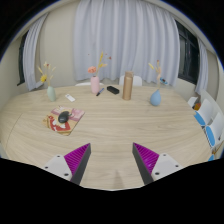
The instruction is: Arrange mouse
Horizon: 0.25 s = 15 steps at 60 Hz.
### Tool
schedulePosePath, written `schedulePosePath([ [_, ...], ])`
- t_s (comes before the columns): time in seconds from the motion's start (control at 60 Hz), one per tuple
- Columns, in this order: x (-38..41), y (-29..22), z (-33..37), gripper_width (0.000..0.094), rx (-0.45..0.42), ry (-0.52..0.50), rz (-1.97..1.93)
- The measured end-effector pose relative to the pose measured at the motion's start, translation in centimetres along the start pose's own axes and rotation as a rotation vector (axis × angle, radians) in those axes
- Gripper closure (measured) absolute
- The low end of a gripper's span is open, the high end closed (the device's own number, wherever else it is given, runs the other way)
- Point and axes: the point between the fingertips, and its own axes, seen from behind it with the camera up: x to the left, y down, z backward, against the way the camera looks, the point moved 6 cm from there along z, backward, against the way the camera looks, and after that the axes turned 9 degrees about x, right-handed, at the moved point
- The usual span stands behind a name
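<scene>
Your fingers [112, 160] stand open and empty above the bare near worktop [120, 125]. Steer left and forward to the mouse [63, 117], lying on its mat [60, 123] well beyond them.

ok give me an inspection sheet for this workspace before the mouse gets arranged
surface: light wooden table, mostly bare near the fingers
job's things: dark mouse on a colourful mouse mat, far beyond the left finger
clutter: pink vase, blue vase, brown cylinder, small dark object, all along the far side
grippers: gripper open, holding nothing
cables: nothing seen
surroundings: white curtains behind; shelf unit at the right
</scene>
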Motion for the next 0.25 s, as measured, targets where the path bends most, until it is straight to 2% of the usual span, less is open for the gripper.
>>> schedulePosePath([
  [0.25,-2.9,4.6,3.8,0.0076,0.036,0.007,0.002],
])
